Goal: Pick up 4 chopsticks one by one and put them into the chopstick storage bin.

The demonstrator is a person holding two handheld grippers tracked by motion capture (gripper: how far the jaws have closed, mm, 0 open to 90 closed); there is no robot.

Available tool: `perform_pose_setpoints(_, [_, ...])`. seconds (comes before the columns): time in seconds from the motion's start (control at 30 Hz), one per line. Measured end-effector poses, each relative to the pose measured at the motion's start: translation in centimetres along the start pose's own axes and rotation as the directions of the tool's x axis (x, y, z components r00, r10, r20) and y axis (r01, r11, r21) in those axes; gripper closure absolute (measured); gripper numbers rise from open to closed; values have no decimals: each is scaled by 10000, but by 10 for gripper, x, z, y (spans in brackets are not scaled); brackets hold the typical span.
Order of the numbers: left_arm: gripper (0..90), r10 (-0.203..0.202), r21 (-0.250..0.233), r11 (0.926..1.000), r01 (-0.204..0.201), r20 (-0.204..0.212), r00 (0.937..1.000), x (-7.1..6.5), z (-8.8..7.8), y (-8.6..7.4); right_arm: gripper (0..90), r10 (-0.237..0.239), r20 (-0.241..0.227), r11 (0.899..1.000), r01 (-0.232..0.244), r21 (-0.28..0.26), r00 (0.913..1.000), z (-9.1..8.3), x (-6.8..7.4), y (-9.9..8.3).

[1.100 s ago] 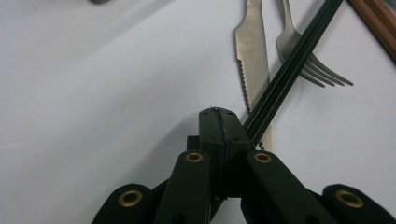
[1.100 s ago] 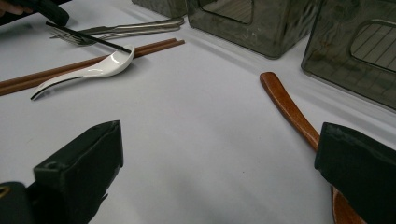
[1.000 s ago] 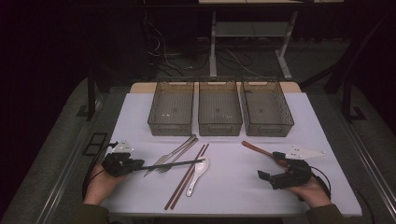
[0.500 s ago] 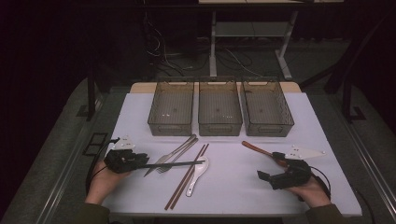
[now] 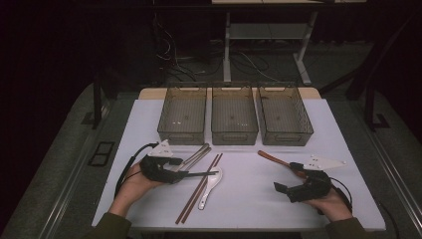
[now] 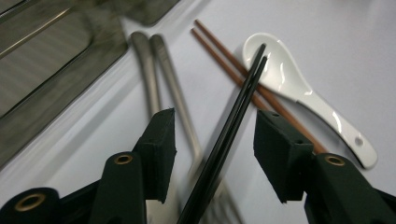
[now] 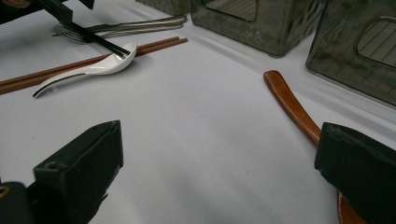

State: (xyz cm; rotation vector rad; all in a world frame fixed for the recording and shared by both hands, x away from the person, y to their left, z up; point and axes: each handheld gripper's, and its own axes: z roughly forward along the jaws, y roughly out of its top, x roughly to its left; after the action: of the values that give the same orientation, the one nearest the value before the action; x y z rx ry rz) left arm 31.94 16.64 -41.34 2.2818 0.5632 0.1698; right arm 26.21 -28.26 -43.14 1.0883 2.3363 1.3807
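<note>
Judged barely begun, if sorting the cutlery was the work. Found nothing in the three smoke-grey see-through plastic bins lined up at 12 o'clock on the white counter: the left bin, the middle bin and the right bin. Found every piece of cutlery out on the counter, so the whole of the sorting remained.

Saw the left gripper at about 8 o'clock, pointing toward 3 o'clock. Had just been opening its jaws, now roughly half apart. Noted the pair of thin black chopsticks lying between them with a gap on either side, touched by neither pad and so no longer gripped. Saw their far tips resting on the bowl of the white ceramic soup spoon. Spotted the grey metal cutlery at 11 o'clock of that spoon, and the pair of reddish-brown wooden chopsticks touching its left side.

Found the right gripper at about 4 o'clock, jaws spread wide over bare counter and holding nothing. Noted the brown wooden spoon just beside its right jaw; could not tell whether touching.
</note>
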Motion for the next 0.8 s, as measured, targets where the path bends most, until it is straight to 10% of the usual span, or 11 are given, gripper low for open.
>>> perform_pose_setpoints(0.3, [489,894,782,9922,-967,926,9917,-6,35,20,10,13,-42,10000,-13,-20,10000,0,0,0])
perform_pose_setpoints(0.8, [673,1363,1776,9722,-1529,1020,9854,-5,47,17,10,-7,-68,10000,7,-32,10000,0,0,0])
